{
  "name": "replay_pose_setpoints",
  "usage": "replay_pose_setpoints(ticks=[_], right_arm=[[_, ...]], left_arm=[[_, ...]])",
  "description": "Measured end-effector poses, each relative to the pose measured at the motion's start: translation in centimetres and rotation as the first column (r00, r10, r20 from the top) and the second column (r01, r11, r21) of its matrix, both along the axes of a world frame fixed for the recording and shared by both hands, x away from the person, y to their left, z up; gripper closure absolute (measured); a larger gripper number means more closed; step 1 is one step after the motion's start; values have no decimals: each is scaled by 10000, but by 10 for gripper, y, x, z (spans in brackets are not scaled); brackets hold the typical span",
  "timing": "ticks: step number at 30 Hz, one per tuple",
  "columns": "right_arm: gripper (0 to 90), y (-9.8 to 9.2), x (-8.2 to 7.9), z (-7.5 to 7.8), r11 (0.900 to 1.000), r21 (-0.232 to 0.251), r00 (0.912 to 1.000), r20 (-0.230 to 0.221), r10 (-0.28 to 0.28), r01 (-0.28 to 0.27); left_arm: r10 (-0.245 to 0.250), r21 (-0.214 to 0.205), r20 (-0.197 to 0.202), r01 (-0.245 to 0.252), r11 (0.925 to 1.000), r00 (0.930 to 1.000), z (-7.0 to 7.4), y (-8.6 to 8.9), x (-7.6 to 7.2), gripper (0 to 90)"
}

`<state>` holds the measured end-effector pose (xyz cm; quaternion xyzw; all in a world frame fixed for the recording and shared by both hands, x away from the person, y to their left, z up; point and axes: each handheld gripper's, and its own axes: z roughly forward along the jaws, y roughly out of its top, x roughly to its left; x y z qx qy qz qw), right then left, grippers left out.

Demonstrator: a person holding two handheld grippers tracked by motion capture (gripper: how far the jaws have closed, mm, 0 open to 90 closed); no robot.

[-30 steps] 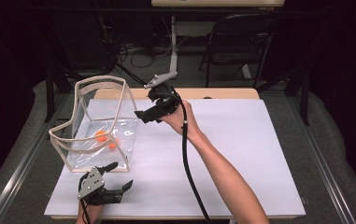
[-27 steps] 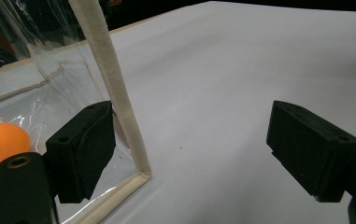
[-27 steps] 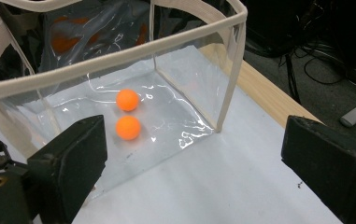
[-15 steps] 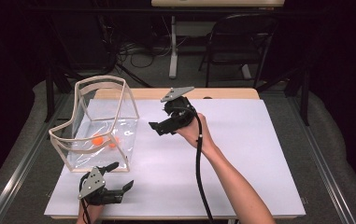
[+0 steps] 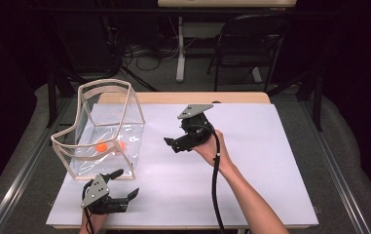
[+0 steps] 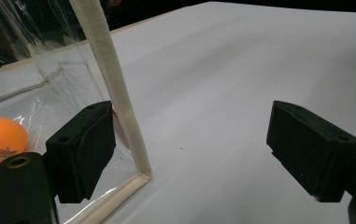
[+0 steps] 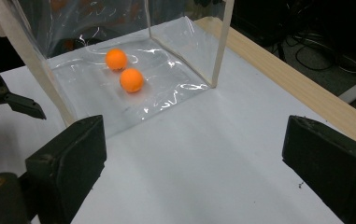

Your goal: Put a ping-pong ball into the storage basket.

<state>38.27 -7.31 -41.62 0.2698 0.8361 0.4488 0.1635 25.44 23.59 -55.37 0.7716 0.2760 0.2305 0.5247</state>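
A clear plastic bag (image 5: 129,109) with a stiff beige rim stands upright at the table's left. Two orange balls (image 5: 102,146) lie on its floor, and they show again as a pair (image 7: 131,80) in the right gripper view. My left gripper (image 5: 126,183) rests open on the table at the bag's near corner. Its left jaw stands against the beige corner seam (image 6: 115,93), with one orange ball (image 6: 0,140) behind the plastic. My right gripper (image 5: 172,144) hovers open and empty over the table's middle, to the right of the bag, pointing towards it.
A white sheet (image 5: 270,146) covers the table, with a wooden strip (image 5: 231,97) along the far edge. Behind the table are a dark chair (image 5: 251,44), a table leg and cables on the floor. The left gripper's jaw (image 7: 7,100) shows at the right gripper view's left edge.
My right gripper has drawn away from the bag's top rim, moving right and down to the table's middle. The left gripper and the two balls have stayed put.
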Motion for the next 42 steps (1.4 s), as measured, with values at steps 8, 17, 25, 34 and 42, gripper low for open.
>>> replay_pose_setpoints(ticks=[8,17,25,34,42], right_arm=[[65,-13,-14,-15,9999,86,9999,33,-132,131],[67,-27,-26,-30,9994,61,9994,55,-345,345],[69,-38,-35,-42,9986,-21,9985,89,-535,536],[73,-50,-44,-53,9973,-57,9973,57,-729,729],[75,-60,-53,-63,9959,-167,9960,125,-883,885]], left_arm=[[17,13,12,-17,10000,10000,0,0,-1,157],[-21,22,11,21,10000,10000,0,-1,0,157],[9,9,12,-9,10000,10000,0,0,-1,157],[-32,8,4,32,10000,10000,0,-1,0,157],[-30,13,8,30,10000,10000,0,-1,0,157]])
